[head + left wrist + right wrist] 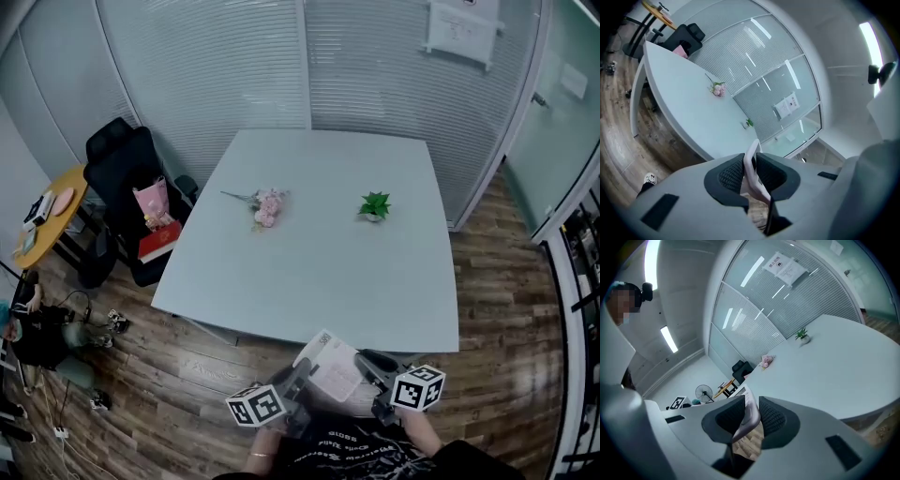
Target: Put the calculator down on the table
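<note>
The calculator (pixel 330 368) hangs over the wood floor (pixel 206 375), just short of the counter's (pixel 309 272) near edge. It is pinched from both sides: the left tongs (pixel 298 382) are clamped on one thin edge and the right tongs (pixel 368 364) on the opposite one. From where I stand, that is the worry. Each grip has only a narrow rim, so if one hand pulls or twists against the other, the calculator could pop free and drop to the floor. Brought in too low, it could also knock the near edge. The pink flowers (pixel 267 206) and little green plant (pixel 375 205) sit well in from that edge, out of harm's way.
</note>
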Demonstrator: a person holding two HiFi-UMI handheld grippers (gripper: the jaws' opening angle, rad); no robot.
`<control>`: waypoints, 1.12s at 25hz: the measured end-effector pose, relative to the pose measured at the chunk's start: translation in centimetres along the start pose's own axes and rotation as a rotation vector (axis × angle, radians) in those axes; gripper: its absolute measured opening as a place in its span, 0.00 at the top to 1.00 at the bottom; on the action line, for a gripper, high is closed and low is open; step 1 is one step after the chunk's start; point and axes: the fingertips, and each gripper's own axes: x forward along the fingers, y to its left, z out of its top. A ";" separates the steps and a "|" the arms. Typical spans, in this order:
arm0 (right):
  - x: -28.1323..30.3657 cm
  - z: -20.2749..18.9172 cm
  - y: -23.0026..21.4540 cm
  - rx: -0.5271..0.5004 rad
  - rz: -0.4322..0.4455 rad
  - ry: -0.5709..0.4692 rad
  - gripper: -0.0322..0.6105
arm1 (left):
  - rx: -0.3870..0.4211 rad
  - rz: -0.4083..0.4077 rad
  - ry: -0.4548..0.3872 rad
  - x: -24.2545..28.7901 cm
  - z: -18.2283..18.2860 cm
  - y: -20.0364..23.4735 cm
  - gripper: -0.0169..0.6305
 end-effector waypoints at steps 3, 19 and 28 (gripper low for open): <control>2.3 1.9 -0.7 0.012 -0.030 -0.029 0.80 | 0.015 -0.029 0.039 2.1 2.9 0.9 0.84; 12.9 6.6 -3.5 0.016 -0.210 -0.071 0.79 | 0.037 -0.033 0.234 9.2 13.2 7.3 0.84; 18.2 11.2 -4.7 -0.036 -0.231 -0.091 0.79 | 0.065 -0.040 0.217 12.7 19.2 9.0 0.83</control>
